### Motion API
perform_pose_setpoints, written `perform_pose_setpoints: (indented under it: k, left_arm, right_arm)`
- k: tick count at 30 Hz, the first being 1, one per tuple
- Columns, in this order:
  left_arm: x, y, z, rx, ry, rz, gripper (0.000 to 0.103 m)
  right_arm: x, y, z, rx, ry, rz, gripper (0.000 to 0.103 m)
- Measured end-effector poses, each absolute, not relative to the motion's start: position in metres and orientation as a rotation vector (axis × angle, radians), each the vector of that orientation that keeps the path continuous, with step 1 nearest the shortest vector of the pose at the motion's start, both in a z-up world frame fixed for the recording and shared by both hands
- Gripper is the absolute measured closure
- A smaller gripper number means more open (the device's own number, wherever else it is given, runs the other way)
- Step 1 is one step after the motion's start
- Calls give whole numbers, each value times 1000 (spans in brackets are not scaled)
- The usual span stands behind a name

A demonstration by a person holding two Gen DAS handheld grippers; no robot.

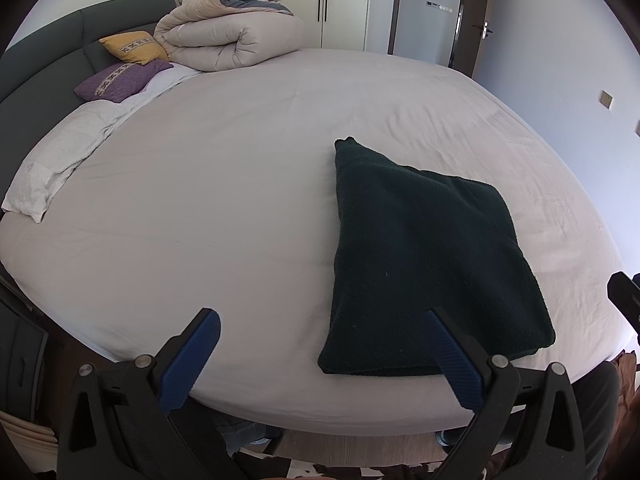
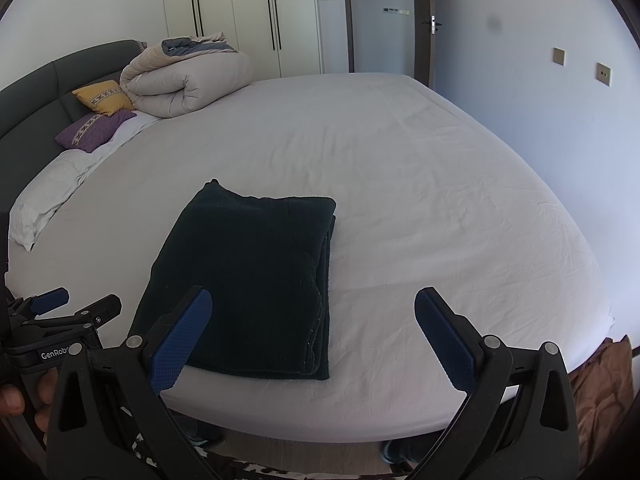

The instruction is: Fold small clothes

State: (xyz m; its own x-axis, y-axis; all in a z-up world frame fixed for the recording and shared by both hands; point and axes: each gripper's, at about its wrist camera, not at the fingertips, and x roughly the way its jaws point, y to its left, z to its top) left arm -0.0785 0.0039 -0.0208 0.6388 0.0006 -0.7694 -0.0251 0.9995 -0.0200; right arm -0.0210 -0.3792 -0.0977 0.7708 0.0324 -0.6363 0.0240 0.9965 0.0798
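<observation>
A dark green knitted garment (image 1: 424,264) lies folded into a flat rectangle on the white bed sheet (image 1: 224,200), near the bed's front edge. My left gripper (image 1: 320,322) hovers open over the sheet, its right finger in front of the garment's near edge. In the right wrist view the same garment (image 2: 252,280) sits left of centre with its folded layers showing along the right side. My right gripper (image 2: 314,308) is open too, its left finger over the garment's near left corner. Nothing is held by either. The left gripper (image 2: 76,308) shows at the far left, with a hand under it.
A rolled beige duvet (image 1: 232,36), a yellow cushion (image 1: 134,46) and a purple cushion (image 1: 120,80) lie by the dark headboard (image 1: 44,68) at the back left. White pillow (image 1: 56,164) on the left. Wardrobe doors and an open door behind. Brown cloth (image 2: 600,384) on the floor, right.
</observation>
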Motion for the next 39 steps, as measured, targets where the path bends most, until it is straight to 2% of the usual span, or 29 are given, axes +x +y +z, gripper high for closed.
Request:
perform_pose_setpoints:
  k: [39]
  left_arm:
    - [-78, 2, -25, -19, 890, 0, 0]
  right_arm:
    - [-19, -380, -102, 76, 698, 14, 0]
